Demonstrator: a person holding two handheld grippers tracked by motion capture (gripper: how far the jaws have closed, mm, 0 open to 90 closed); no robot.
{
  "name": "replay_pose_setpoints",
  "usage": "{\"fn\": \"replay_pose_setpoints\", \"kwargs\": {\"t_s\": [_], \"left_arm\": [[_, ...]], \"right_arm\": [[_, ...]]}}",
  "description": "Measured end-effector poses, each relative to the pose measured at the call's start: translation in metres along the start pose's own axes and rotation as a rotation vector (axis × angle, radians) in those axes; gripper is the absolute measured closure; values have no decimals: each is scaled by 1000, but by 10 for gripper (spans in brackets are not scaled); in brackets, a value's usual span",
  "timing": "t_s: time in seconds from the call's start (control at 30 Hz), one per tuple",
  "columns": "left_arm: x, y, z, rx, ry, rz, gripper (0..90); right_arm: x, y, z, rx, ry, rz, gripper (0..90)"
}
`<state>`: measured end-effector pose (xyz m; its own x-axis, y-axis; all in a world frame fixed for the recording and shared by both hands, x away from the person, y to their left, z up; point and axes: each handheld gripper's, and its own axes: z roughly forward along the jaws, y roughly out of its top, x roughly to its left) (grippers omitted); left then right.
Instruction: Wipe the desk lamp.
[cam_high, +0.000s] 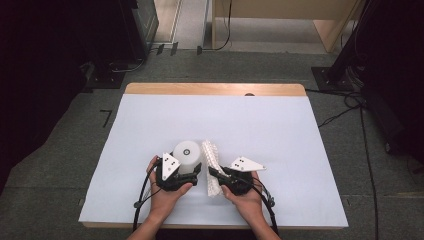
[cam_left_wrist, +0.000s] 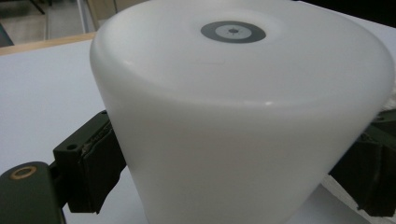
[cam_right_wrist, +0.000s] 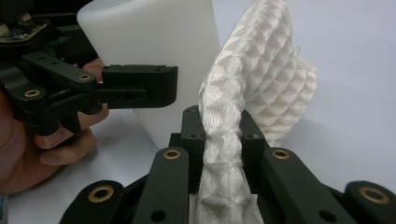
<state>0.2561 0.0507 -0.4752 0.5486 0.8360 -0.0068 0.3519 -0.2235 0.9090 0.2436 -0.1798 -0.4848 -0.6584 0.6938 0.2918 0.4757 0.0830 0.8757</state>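
My left gripper (cam_high: 192, 172) squeezes the white cup (cam_high: 187, 155). My right gripper (cam_high: 216, 173), at its 3 o'clock, pinches the white net (cam_high: 211, 159). The smooth cup could slip and tip.

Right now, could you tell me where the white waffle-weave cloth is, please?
In the high view the white waffle-weave cloth sits near the table's front centre, just right of the white cup, pinched in the right gripper.
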Motion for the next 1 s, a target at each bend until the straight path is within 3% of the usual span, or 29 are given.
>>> {"fn": "replay_pose_setpoints", "kwargs": {"t_s": [0.27,0.37,0.43,0.5,0.57,0.67,0.9,0.97,1.0], "left_arm": [[4,0,0,-5,-25,20,87],[16,2,-2,-22,-111,-42,88],[22,3,-3,-39,-167,-62,89],[26,6,-5,-46,-215,-64,88],[27,7,-6,-51,-229,-65,88],[28,8,-6,-52,-282,-82,89],[21,7,-3,-24,-321,-43,89],[15,7,-1,-7,-328,-2,89],[15,7,-1,-7,-328,-2,89]], "right_arm": [[0,-3,4,18,4,6,779],[3,-5,7,27,11,-5,778],[4,-5,7,27,13,-4,778],[5,-5,7,26,14,-1,779],[5,-4,7,21,15,-2,778],[10,0,3,-5,35,-18,777],[15,13,-8,-65,49,-44,780],[17,22,-17,-101,51,-55,781],[17,22,-17,-101,51,-55,781]]}}
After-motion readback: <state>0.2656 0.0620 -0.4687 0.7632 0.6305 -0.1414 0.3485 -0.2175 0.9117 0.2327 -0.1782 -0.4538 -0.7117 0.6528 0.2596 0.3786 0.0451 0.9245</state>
